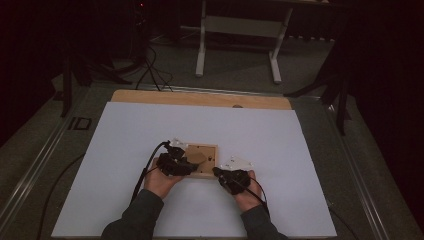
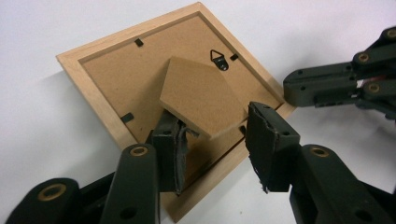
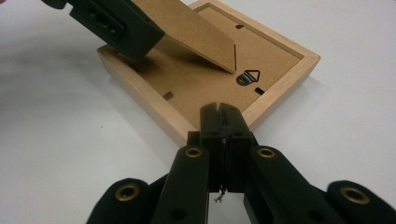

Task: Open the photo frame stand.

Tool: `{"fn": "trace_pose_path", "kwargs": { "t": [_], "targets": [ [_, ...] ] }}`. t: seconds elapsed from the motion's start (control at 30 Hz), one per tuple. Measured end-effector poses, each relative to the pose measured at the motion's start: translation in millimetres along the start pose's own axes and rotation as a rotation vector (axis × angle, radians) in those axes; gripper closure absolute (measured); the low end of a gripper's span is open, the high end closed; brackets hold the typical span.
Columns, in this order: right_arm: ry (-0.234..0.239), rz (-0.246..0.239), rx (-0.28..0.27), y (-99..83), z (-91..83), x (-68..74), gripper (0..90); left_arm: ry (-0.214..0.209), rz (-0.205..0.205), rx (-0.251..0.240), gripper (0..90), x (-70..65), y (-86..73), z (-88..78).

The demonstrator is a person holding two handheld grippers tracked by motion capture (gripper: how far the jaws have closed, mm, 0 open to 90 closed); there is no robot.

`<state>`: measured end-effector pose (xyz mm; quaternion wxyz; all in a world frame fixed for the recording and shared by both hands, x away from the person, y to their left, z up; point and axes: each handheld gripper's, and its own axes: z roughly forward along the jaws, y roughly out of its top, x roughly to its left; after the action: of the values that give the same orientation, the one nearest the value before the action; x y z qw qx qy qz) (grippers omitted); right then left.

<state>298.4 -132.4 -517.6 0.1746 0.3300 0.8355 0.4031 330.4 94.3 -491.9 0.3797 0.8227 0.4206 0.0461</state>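
The left gripper [image 2: 212, 140] spreads its jaws around the raised stand flap [image 2: 201, 95] while the right gripper [image 3: 223, 122], clamped shut, pins the face-down picture frame [image 1: 202, 159] on the white sheet [image 1: 125, 140] (steadying it, presumably).

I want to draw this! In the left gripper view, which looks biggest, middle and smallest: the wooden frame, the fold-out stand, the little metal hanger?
1. Wooden frame
2. Fold-out stand
3. Metal hanger

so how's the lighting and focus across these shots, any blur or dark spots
High view: dim, room around the table black, picture frame small and soft. Left gripper view: bright, frame sharp, near pads slightly soft. Right gripper view: bright, stand flap casts a shadow on the backing.
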Motion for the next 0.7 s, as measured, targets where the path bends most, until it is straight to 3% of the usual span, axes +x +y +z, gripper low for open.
{"fn": "trace_pose_path", "kwargs": {
  "t": [0.33,0.53,0.7],
  "targets": [
    [0.0,-0.001,-0.001,0.1,0.2,0.0,88.0,-0.039,-0.085,0.001,51.9,4.7,6.1,6.5],
    [0.0,0.0,-0.001,0.1,0.3,0.1,87.8,-0.063,-0.147,0.009,52.2,11.3,10.2,14.3],
    [0.0,0.0,-0.001,0.1,0.3,0.0,87.8,-0.091,-0.175,0.012,53.1,14.1,12.7,16.8]
  ]
}}
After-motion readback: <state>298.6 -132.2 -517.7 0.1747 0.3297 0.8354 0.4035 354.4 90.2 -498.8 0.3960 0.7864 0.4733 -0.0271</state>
